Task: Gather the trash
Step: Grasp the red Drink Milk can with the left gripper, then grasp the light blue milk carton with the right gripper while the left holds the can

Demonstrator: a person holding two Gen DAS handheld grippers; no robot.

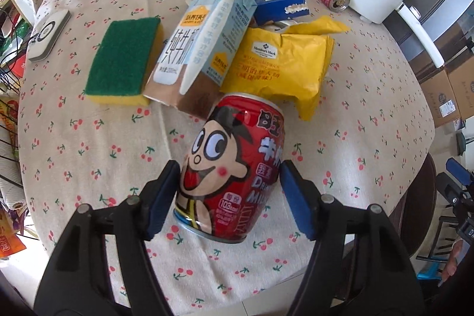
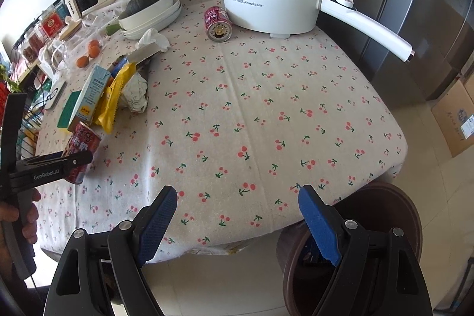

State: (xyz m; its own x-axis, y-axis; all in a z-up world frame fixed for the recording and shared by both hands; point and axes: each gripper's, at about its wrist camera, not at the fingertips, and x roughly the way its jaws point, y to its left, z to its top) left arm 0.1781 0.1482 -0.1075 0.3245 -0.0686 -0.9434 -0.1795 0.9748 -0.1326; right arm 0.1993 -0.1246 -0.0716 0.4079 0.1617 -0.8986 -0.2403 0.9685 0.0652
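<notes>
Your worktop [image 2: 266, 114] carries a white pot [image 2: 269, 2]. Your right claw [image 2: 237, 215] is spread over its near edge; your left claw [image 1: 229, 182] is spread around the red milk can [image 1: 234, 165], pads not visibly gripping.

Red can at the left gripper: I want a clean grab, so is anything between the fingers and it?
Nothing visible. The left gripper already straddles the red can, its pads at the can's sides.
</notes>
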